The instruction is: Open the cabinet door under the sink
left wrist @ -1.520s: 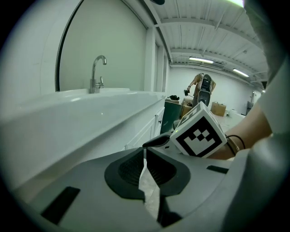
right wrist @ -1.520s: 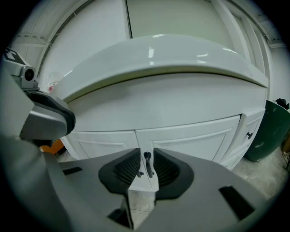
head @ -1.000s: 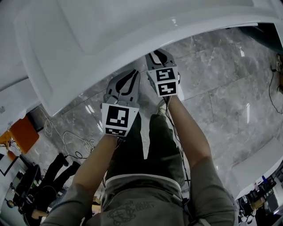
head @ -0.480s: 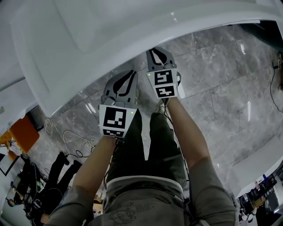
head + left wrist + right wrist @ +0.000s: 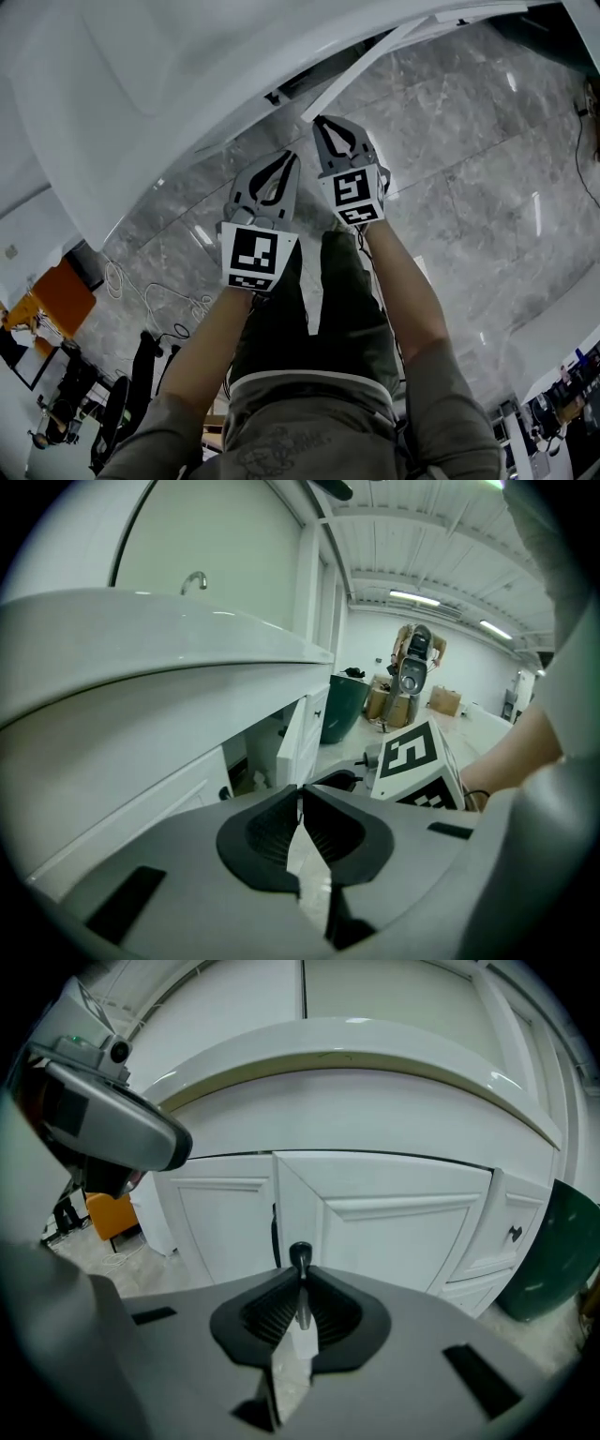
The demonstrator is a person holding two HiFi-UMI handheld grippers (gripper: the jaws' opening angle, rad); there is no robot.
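Observation:
The white cabinet door [image 5: 398, 1227] under the sink stands partly swung out, its hinge-side gap dark. My right gripper [image 5: 300, 1277] is shut on its small dark knob [image 5: 300, 1254]. In the head view the right gripper [image 5: 326, 124] reaches up to the door's thin top edge [image 5: 370, 64] below the white sink counter [image 5: 187, 75]. My left gripper [image 5: 279, 161] hangs beside it, a little lower and to the left, touching nothing. Seen from the left gripper view, my left gripper [image 5: 301, 797] is shut on nothing, and the open door [image 5: 298, 731] shows edge-on ahead.
A second closed door [image 5: 220, 1227] sits left of the open one, and a drawer front with a knob [image 5: 514, 1234] to its right. A dark green bin [image 5: 553, 1251] stands at the far right. Grey marble floor [image 5: 469, 169] lies below; the person's legs [image 5: 309, 309] stand close.
The right gripper has pulled back with the knob and the door has swung out from under the counter, opening a dark gap. The left gripper stayed beside it.

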